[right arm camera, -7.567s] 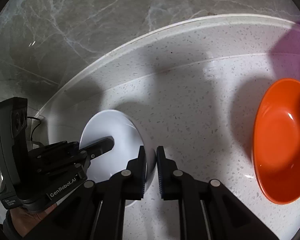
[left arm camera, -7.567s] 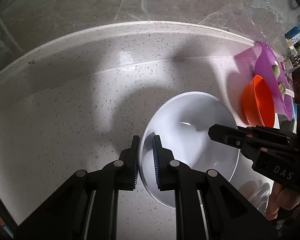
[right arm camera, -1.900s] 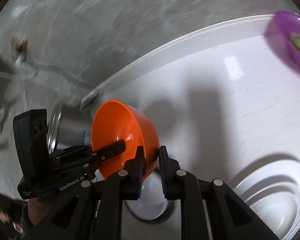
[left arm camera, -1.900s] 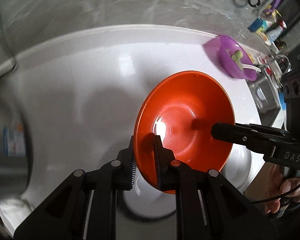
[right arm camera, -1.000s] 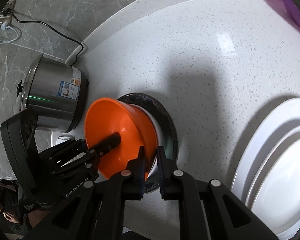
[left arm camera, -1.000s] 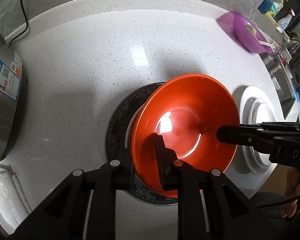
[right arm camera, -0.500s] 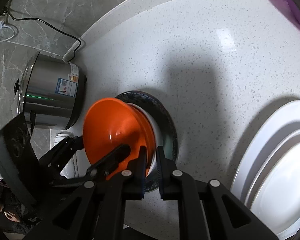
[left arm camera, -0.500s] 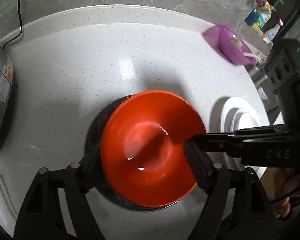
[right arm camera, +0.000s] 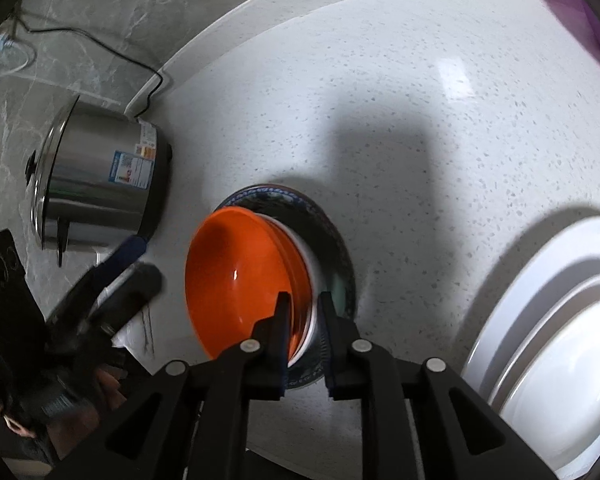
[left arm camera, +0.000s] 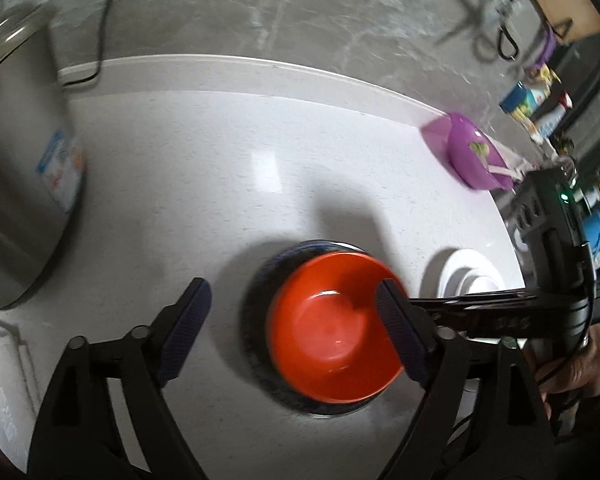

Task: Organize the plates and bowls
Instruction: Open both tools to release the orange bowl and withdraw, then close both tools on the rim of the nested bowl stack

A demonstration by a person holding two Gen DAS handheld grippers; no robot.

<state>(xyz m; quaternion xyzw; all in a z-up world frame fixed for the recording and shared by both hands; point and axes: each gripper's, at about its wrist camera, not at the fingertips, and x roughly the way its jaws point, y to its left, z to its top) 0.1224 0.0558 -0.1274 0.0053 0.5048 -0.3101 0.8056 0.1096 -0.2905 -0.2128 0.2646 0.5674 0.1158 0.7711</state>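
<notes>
An orange bowl (left arm camera: 332, 324) (right arm camera: 240, 280) sits nested in a white bowl (right arm camera: 304, 260) on a dark patterned plate (left arm camera: 256, 300) (right arm camera: 332, 244) on the white counter. My left gripper (left arm camera: 296, 328) is wide open and empty, raised above and before the stack. My right gripper (right arm camera: 303, 316) has its fingers on either side of the rims of the orange and white bowls, with a small gap showing. A stack of white plates (right arm camera: 552, 360) (left arm camera: 472, 276) lies to the right.
A steel rice cooker (right arm camera: 96, 180) (left arm camera: 24, 184) with a cord stands at the left. A purple bowl (left arm camera: 474, 156) with food sits at the far right by the sink. A white cloth (left arm camera: 0, 376) lies at the near left. Bottles (left arm camera: 540, 108) stand beyond.
The orange bowl was lowered onto the white bowl in the dark plate. My left gripper opened, let it go and drew back upward. My right gripper's jaws have parted slightly at the rim.
</notes>
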